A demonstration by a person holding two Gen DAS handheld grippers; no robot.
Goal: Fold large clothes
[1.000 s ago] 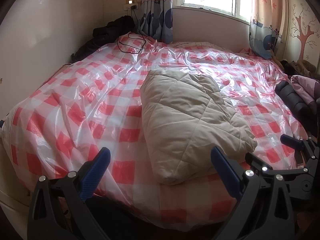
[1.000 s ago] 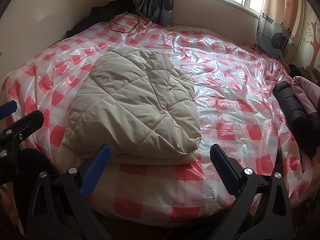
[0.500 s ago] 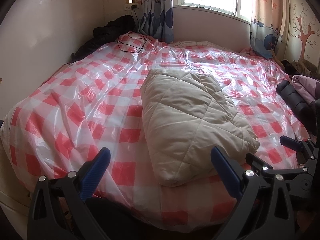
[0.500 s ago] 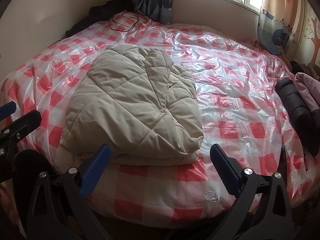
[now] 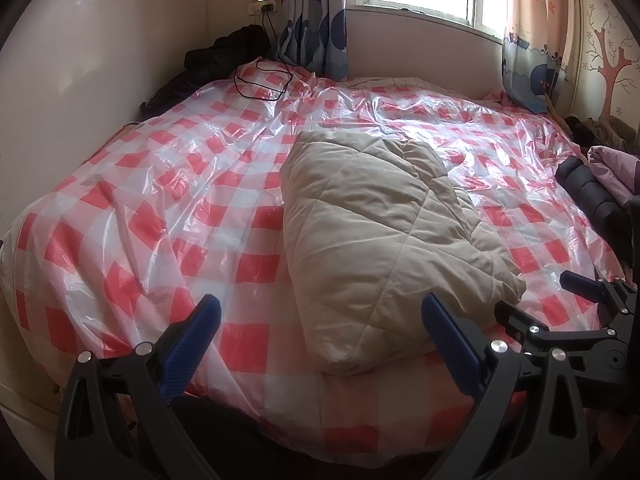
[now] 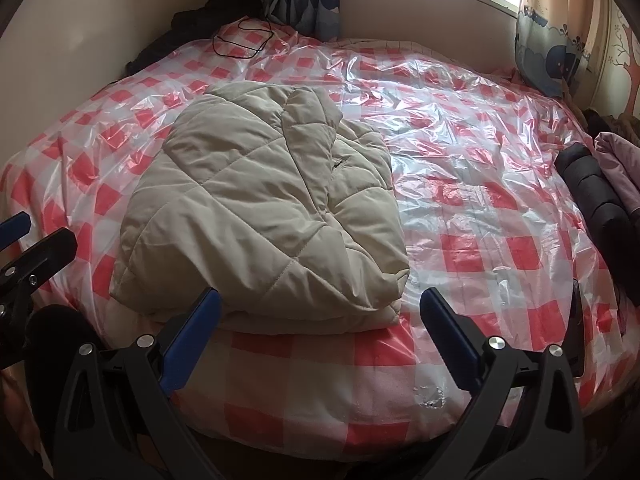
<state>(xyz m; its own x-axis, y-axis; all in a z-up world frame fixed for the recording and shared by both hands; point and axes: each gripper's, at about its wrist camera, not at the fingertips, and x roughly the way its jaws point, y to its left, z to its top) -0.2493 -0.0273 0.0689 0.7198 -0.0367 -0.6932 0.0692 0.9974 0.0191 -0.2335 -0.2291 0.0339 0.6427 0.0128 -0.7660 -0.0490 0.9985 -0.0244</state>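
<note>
A beige quilted jacket (image 5: 384, 232) lies folded in a bundle near the front edge of the bed; it also shows in the right wrist view (image 6: 264, 208). My left gripper (image 5: 320, 328) is open and empty, held back from the bed's front edge, left of the jacket's near corner. My right gripper (image 6: 320, 324) is open and empty, just in front of the jacket's near edge. The right gripper also shows in the left wrist view (image 5: 588, 308) at the right.
The bed (image 5: 160, 208) carries a red-and-white checked plastic sheet (image 6: 480, 184). Dark and pink folded clothes (image 6: 600, 196) lie at the right edge. A black cable (image 5: 260, 80) and dark clothing (image 5: 224, 56) lie at the far left corner. A window and curtains stand behind.
Both grippers have drawn slightly back and up from the bed. The jacket has not moved.
</note>
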